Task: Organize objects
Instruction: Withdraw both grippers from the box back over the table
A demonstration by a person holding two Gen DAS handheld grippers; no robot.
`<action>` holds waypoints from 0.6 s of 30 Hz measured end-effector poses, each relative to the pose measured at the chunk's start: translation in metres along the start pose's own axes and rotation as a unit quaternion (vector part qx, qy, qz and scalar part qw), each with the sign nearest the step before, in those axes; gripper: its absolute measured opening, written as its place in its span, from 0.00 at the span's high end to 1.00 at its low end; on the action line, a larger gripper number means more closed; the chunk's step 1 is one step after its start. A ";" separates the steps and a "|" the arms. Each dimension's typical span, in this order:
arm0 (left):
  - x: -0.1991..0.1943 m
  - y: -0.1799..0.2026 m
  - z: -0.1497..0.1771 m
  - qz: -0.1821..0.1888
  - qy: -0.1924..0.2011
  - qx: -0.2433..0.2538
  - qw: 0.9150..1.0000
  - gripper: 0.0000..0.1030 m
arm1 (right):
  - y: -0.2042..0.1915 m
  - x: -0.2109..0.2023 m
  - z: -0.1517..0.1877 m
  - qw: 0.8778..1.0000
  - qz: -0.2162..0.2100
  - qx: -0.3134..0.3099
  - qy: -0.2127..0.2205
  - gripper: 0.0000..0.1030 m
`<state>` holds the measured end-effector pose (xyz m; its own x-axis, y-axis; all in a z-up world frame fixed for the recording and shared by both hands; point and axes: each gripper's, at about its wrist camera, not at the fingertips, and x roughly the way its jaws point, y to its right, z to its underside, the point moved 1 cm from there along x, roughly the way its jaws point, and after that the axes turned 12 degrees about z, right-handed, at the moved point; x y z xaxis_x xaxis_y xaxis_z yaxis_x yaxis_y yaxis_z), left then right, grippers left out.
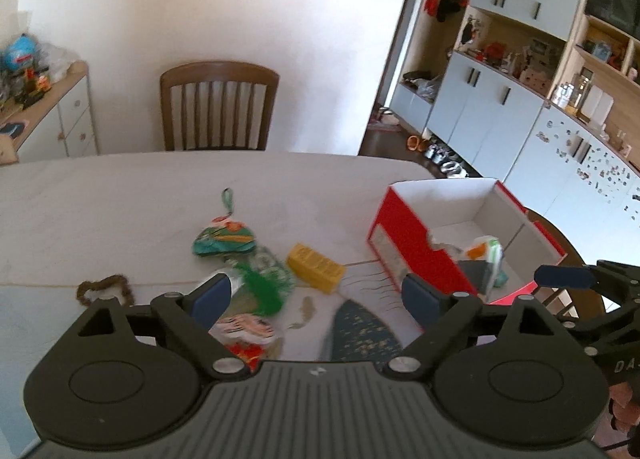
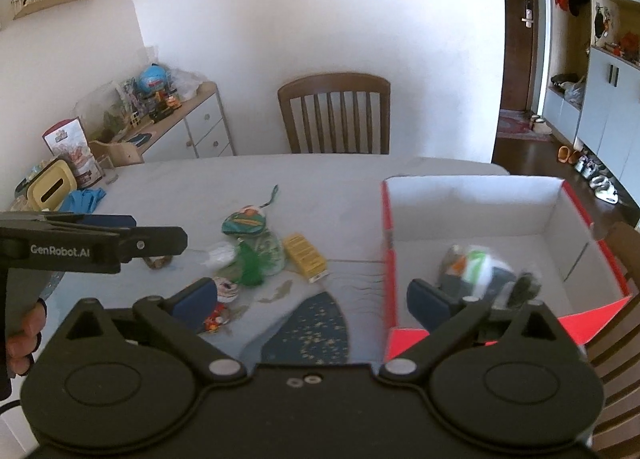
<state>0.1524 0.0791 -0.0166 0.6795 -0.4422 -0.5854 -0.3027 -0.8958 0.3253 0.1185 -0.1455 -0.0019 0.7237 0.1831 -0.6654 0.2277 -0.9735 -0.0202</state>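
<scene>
Dining-room table (image 1: 120,211) | both tongs gape empty | left tongs (image 1: 316,295) nearer yellow box (image 1: 316,267), lying diagonally just ahead | right tongs (image 2: 316,299) beside red box (image 2: 576,211)

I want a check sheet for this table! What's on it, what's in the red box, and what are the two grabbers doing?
Surface: table, pale cloth, mostly bare at the far side.
Job's things: red box open, a few items inside; yellow box, teal pouch, green tassel lie loose left of it.
Clutter: brown ring, tissue holder at table edge.
Grippers: left gripper open, empty; right gripper open, empty.
Cables: nothing seen.
Surroundings: chair, sideboard, cabinets.
</scene>
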 end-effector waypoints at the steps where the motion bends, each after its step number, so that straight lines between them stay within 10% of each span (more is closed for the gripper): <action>1: -0.001 -0.006 0.001 0.001 0.000 -0.004 1.000 0.10 | -0.005 0.002 0.001 1.000 -0.001 0.000 -0.003 0.02; 18: -0.001 -0.120 0.017 -0.049 0.015 0.004 0.999 0.00 | -0.075 0.045 0.010 0.999 0.000 -0.017 -0.029 0.02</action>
<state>0.1763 0.1861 -0.0675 0.7258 -0.3514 -0.5913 -0.2398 -0.9350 0.2613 0.1275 -0.0658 -0.0372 0.6848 0.1737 -0.7078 0.2501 -0.9682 0.0043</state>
